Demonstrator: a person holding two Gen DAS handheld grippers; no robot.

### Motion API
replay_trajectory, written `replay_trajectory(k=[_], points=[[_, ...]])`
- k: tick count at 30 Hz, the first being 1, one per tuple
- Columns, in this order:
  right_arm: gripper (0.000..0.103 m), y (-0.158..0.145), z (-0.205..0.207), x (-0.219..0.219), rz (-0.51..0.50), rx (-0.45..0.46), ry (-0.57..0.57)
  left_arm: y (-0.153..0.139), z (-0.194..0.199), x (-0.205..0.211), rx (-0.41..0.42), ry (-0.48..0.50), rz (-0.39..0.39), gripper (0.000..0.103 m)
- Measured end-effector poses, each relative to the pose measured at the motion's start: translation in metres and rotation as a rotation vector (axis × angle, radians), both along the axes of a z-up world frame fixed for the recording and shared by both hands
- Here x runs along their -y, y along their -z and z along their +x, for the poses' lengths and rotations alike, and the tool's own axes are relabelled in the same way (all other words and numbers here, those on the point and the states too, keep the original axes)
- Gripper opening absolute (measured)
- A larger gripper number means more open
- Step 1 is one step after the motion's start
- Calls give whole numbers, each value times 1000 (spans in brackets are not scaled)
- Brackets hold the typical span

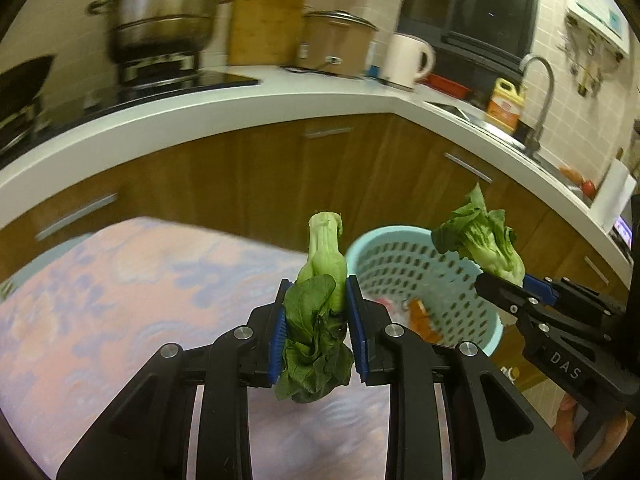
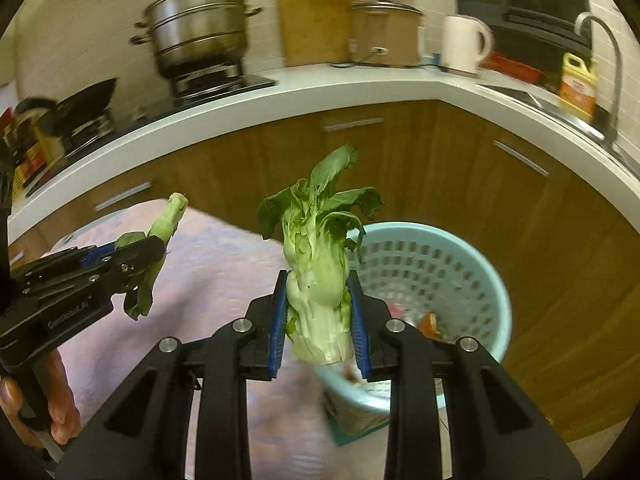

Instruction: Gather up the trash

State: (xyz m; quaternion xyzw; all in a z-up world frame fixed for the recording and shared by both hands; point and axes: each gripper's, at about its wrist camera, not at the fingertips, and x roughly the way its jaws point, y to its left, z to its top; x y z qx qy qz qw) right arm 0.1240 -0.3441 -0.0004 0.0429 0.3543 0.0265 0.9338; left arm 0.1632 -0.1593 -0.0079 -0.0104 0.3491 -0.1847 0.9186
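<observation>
My left gripper (image 1: 316, 300) is shut on a limp bok choy stalk (image 1: 322, 264), held above the pink patterned table (image 1: 120, 300); it also shows in the right wrist view (image 2: 140, 256). My right gripper (image 2: 318, 300) is shut on a bok choy head (image 2: 316, 264), root end toward the camera, held beside the light blue perforated basket (image 2: 472, 264). In the left wrist view the right gripper (image 1: 504, 284) holds that head (image 1: 484, 240) over the basket's rim (image 1: 384, 236). The basket holds orange and pink scraps (image 1: 420, 312).
A white counter (image 1: 240, 108) over wooden cabinets curves behind. On it stand a steamer pot (image 1: 160, 4) on a stove, a cutting board (image 1: 264, 16), a white kettle (image 1: 408, 60), and a sink faucet (image 1: 540, 92) at the right.
</observation>
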Motion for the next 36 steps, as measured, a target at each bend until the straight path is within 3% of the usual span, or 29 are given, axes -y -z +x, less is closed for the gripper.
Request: replay_trajectory(k=[4, 13, 15, 17, 22, 31, 36], points=[[25, 12, 8, 33, 67, -49, 67, 5, 10, 40, -4, 49, 21, 25], [27, 44, 35, 72, 144, -168, 125, 25, 30, 80, -62, 82, -11, 30], [34, 51, 41, 81, 181, -197, 123, 27, 32, 86, -67, 91, -12, 47], [46, 55, 44, 89, 189, -204, 135, 28, 32, 89, -64, 93, -5, 56], [47, 61, 36, 107, 234, -217, 174, 31, 26, 86, -72, 94, 4, 56], [47, 27, 5, 73, 170, -129, 170, 7, -6, 49, 7, 59, -55, 59], [47, 4, -19, 44, 115, -40, 209, -12, -33, 15, 88, 14, -56, 69]])
